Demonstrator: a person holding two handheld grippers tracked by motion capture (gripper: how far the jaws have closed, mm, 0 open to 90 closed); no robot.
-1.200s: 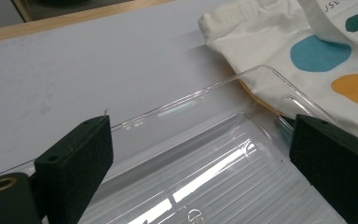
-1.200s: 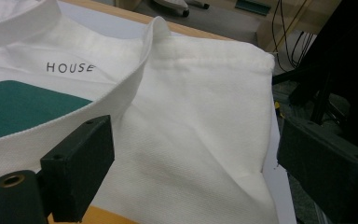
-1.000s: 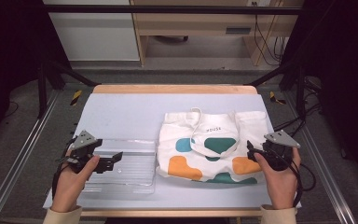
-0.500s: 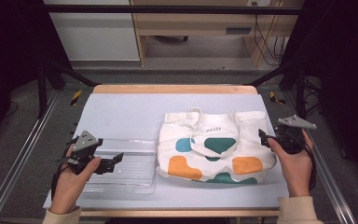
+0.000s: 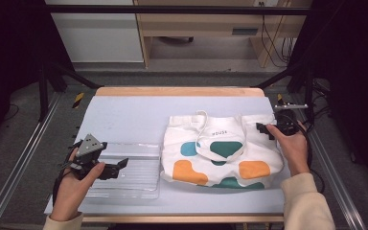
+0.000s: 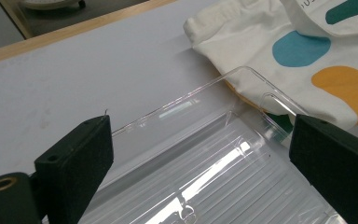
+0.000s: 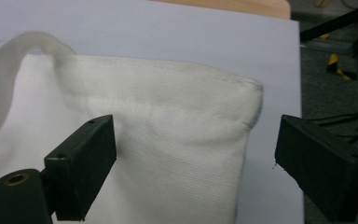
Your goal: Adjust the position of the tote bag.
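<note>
A white tote bag (image 5: pixel 220 153) with teal and orange blobs lies flat on the right half of the pale mat. A clear ribbed plastic tray (image 5: pixel 129 175) lies to its left, touching the bag's edge. My left gripper (image 5: pixel 120 167) hovers over the tray, jaws wide open, the tray (image 6: pixel 223 172) below them and the bag (image 6: pixel 270 42) beyond. My right gripper (image 5: pixel 264 129) is at the bag's far right corner. Its jaws have just been opening and stand open over that corner (image 7: pixel 168 140), pads not pressing the cloth. A handle strap (image 7: pixel 9 60) curves off at left.
The pale mat (image 5: pixel 134 115) covers a table with a wooden far edge (image 5: pixel 177 91). Metal frame rails (image 5: pixel 24 158) run down both sides. A light wooden desk (image 5: pixel 196 24) stands on the floor behind, with cables at the right.
My right hand has moved from the bag's near right side away along its edge to the far right corner. The left hand has stayed over the tray.
</note>
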